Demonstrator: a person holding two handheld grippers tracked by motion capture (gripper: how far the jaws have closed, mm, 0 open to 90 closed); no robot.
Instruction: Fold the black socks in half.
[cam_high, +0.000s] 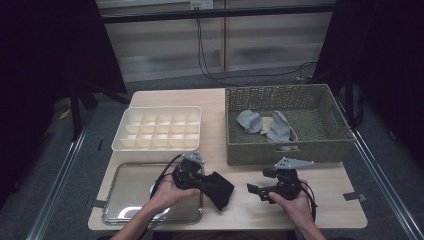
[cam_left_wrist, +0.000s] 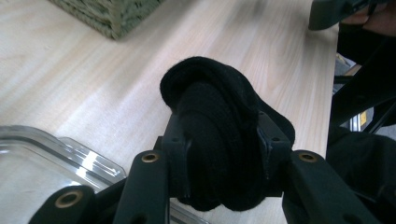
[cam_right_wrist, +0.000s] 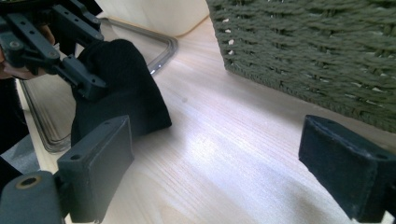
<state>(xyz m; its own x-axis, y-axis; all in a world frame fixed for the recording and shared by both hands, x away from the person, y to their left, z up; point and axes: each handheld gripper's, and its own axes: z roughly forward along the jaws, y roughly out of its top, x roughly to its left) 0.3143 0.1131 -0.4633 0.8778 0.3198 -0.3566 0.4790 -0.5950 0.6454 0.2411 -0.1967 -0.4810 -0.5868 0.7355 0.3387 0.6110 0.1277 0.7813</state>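
Nearest you, your left gripper (cam_high: 207, 184) is clamped on a rolled black sock (cam_high: 219, 189); in the left gripper view the black sock (cam_left_wrist: 215, 135) bulges between the two pads, which press into it from both sides, and its free end pokes out ahead of them. The sock hangs just over the bare wooden table (cam_high: 240, 210), right beside the right-hand edge of the clear tray (cam_high: 131, 192) that sits under your left hand (cam_high: 167, 194)

Your right gripper (cam_high: 256, 191) sits apart from the sock, jaws spread wide with nothing between them; in the right gripper view the right gripper (cam_right_wrist: 224, 175) has only tabletop between its pads, and the sock (cam_right_wrist: 122, 88) lies ahead and to the left, held in your other gripper. Your right hand (cam_high: 296, 204) grips the tool near the table's front edge

Farther off, the white divided box (cam_high: 159, 129) stands behind the tray, its compartments bare. To its right, the green woven basket (cam_high: 285, 150) holds grey socks (cam_high: 265, 124) lying loose on its floor
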